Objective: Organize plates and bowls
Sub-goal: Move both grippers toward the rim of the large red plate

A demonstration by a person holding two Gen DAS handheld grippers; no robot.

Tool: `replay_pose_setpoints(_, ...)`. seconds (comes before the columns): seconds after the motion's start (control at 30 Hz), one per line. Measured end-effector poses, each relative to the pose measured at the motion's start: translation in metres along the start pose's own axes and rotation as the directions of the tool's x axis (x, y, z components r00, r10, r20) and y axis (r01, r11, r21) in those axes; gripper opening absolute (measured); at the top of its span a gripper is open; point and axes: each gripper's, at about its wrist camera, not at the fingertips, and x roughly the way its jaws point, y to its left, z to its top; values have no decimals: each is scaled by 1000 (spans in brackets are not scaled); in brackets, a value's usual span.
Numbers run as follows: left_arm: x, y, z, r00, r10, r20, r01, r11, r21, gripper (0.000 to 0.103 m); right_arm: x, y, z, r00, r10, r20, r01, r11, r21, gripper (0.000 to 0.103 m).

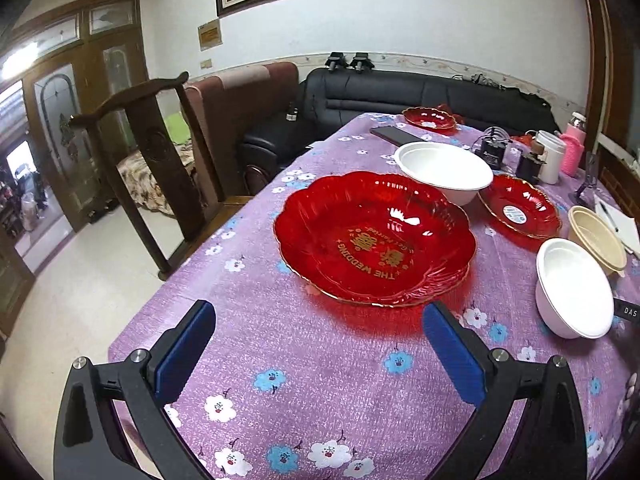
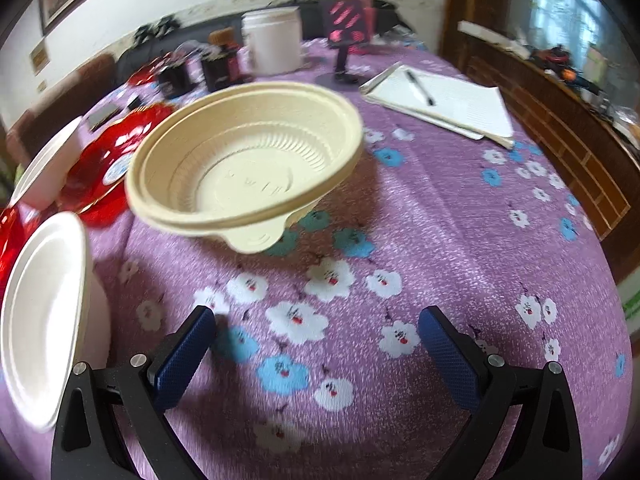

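Note:
A large red wedding plate (image 1: 374, 240), stacked on another red plate, lies just ahead of my open left gripper (image 1: 318, 316), which holds nothing. Behind it sit a white bowl (image 1: 444, 172), a smaller red plate (image 1: 520, 210) and a far red plate (image 1: 430, 118). At the right stand a near white bowl (image 1: 574, 288) and a cream bowl (image 1: 596, 242). In the right wrist view the cream bowl (image 2: 244, 164) sits ahead of my open, empty right gripper (image 2: 318, 318). A white bowl (image 2: 44, 316) is at its left, with a red plate (image 2: 108, 164) and another white bowl (image 2: 52, 160) beyond.
A purple flowered cloth (image 1: 304, 384) covers the table. A wooden chair (image 1: 152, 168) stands at the left edge, a black sofa (image 1: 400, 92) behind. A notebook with pen (image 2: 440, 100), white jar (image 2: 274, 40), pink bottle (image 2: 350, 12) and small dark items crowd the far side.

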Motion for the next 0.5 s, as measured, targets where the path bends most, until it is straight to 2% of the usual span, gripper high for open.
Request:
replay_pose_setpoints(0.1,6,19,2,995,-92,-25,90,991,-94,103,-2,-3,-3,1000,6,-15,-5,998,60,102)
replay_pose_setpoints(0.17,12,39,1,990,-140,-30,132,972,-192,103,3,11,-1,996,-67,-51,66,998,-16,102)
replay_pose_setpoints(0.23,21,58,-1,981,-187,-59,165,949,-269,103,4,13,2,996,-51,-74,50,999,-13,102)
replay_pose_setpoints(0.27,27,67,-2,975,-202,-94,169,944,-284,103,2,12,2,995,-54,-87,54,999,2,101)
replay_pose_setpoints(0.3,32,75,-3,968,-219,-120,177,941,-289,103,-4,12,3,996,-56,-71,57,998,6,92)
replay_pose_setpoints(0.33,36,85,-4,962,-239,-130,192,935,-300,103,-16,15,4,997,-67,-25,67,998,-3,87)
replay_pose_setpoints(0.4,37,105,-7,966,-229,-122,175,923,-343,103,-40,20,5,994,-94,64,95,995,-13,87)
replay_pose_setpoints(0.47,30,124,-7,982,-170,-83,129,924,-361,103,-78,31,7,977,-93,194,101,994,-32,87)
replay_pose_setpoints(0.5,25,131,-8,990,-130,-58,101,928,-358,103,-100,38,6,957,-100,271,116,992,-42,87)
